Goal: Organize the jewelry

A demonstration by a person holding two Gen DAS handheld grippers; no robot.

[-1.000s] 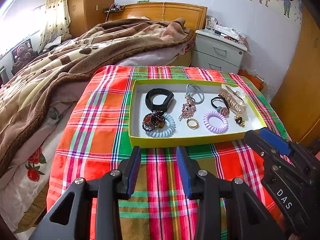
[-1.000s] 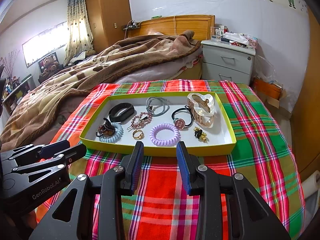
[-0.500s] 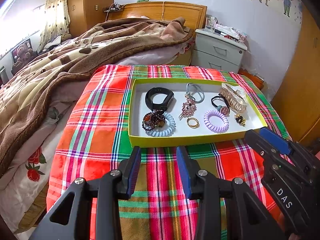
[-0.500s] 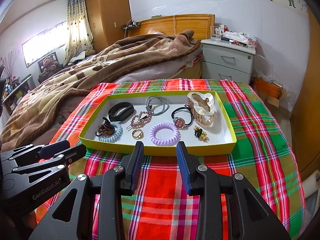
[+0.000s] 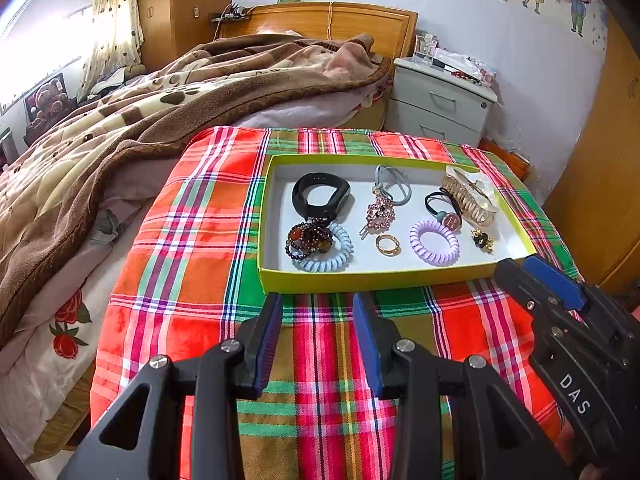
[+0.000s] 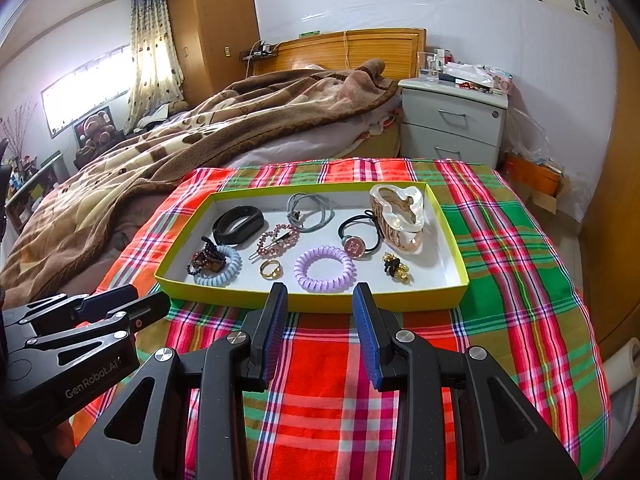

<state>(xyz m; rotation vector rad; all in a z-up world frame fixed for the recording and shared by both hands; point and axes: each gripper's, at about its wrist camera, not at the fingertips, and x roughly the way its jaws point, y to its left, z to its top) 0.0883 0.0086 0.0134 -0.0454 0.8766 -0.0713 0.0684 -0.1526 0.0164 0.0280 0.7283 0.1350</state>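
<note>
A yellow-green tray (image 5: 360, 280) (image 6: 320, 304) with a white floor sits on a plaid cloth. It holds a black band (image 5: 322, 196), a dark bead bracelet (image 5: 306, 238) on a pale blue coil tie (image 5: 328, 260), a pink crystal clip (image 5: 378, 214), a gold ring (image 5: 387, 245) (image 6: 271, 269), a purple coil tie (image 5: 434, 242) (image 6: 324, 268), a grey hair tie (image 5: 394, 186), a black tie with a pink charm (image 6: 356, 236), a pearly claw clip (image 6: 400, 216) and a gold-black earring (image 6: 394, 268). My left gripper (image 5: 318, 320) and right gripper (image 6: 320, 312) are open and empty, just short of the tray's near wall.
The plaid cloth (image 5: 192, 248) covers a small table beside a bed with a brown blanket (image 5: 140, 112). A grey nightstand (image 6: 452, 124) stands behind. A wooden wardrobe (image 5: 600, 200) is on the right. The right gripper's body shows in the left wrist view (image 5: 560, 320).
Both grippers have eased back slightly from the tray. Nothing in the tray has moved.
</note>
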